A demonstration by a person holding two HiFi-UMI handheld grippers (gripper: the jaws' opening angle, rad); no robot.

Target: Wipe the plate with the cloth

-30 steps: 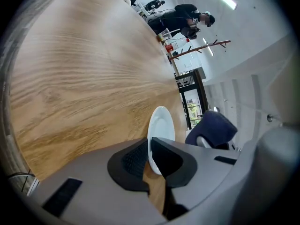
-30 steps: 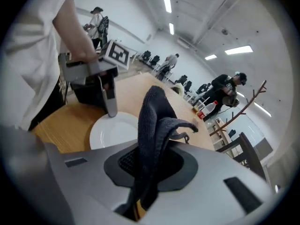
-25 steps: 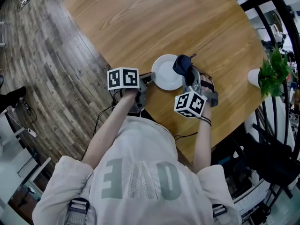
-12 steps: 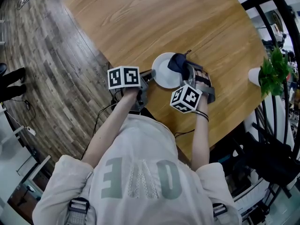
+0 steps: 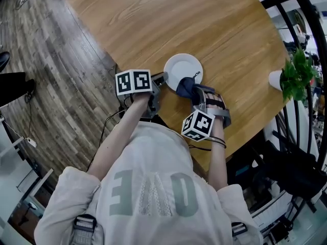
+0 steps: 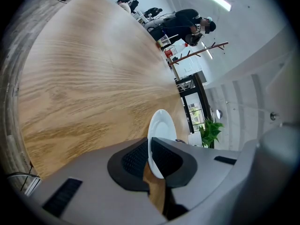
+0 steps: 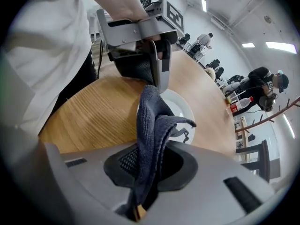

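At the left, a grey plank floor (image 5: 56, 60) is seen beside a round wooden worktop (image 5: 179, 19). The left gripper (image 5: 162, 78) is held near the worktop's near edge, its marker cube turned upward. Its jaws are closed on the left rim of a white plate (image 5: 184, 67), and in the left gripper view the rim is seen pinched edge-on between the two dark pads. The plate is placed on the worktop close to the near edge, just right of the left gripper. Whether the gripped rim is raised off the wood cannot be told.

A dark blue cloth (image 5: 186, 87) is seen at the near right part of the plate, and its free end is laid over the plate's near rim. The other end of the cloth is clamped by the right gripper (image 5: 197, 93), whose jaws are closed on it. In the right gripper view the folded fabric is seen running out from between the pads toward the plate and close to the left gripper's jaw tips. The right gripper is angled steeply downward, just right of and nearer than the plate.

At the far right, a green plant (image 5: 296, 75) in a white pot (image 5: 276, 81) is set on the worktop's edge, well apart from the plate.
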